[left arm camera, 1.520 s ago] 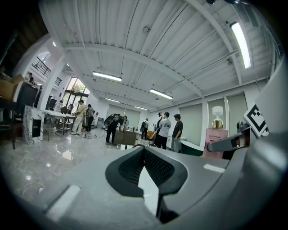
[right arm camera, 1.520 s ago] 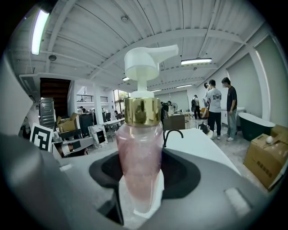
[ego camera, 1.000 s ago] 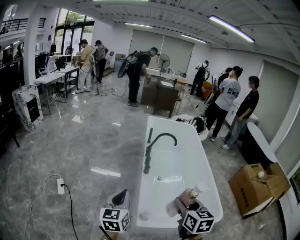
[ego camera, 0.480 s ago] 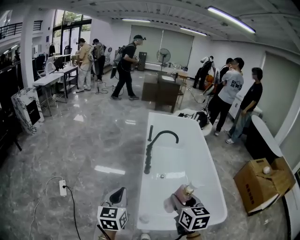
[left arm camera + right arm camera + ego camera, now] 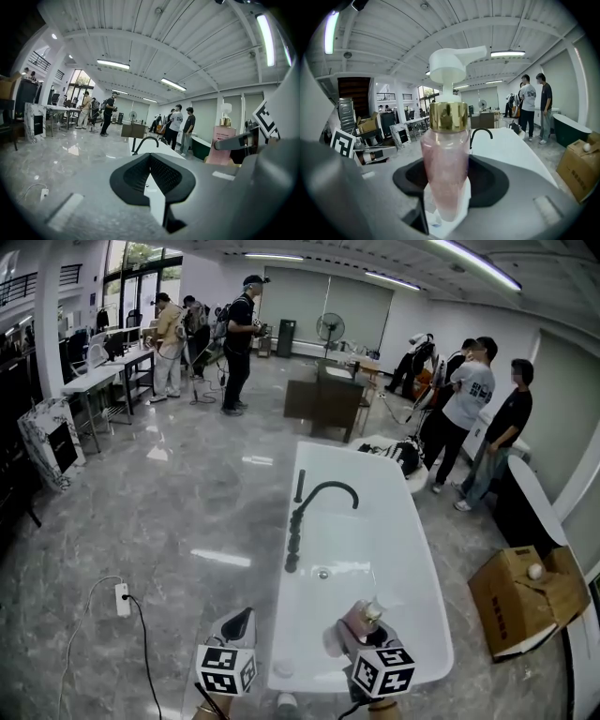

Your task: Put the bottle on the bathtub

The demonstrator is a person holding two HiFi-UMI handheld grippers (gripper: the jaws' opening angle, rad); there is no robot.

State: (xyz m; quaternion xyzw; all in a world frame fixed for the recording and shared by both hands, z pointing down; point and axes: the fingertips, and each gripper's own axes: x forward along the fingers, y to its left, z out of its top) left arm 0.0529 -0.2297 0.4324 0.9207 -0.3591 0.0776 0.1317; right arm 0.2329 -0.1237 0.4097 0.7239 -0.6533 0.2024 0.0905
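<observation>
right gripper (image 5: 446, 197) is clamped on the pink pump bottle (image 5: 445, 154), gripping it low on the body. the bottle is upright, with a gold collar and a white pump on top. it's held over the near end of the white bathtub (image 5: 309, 474), not set down on it. left gripper (image 5: 151, 176) has its jaws together with nothing in them, just off the tub's near left corner. the black faucet (image 5: 309, 512) is on the tub's left rim, a cardboard box (image 5: 525, 601) sits right of the tub, and people (image 5: 473, 404) are standing past its far end.
</observation>
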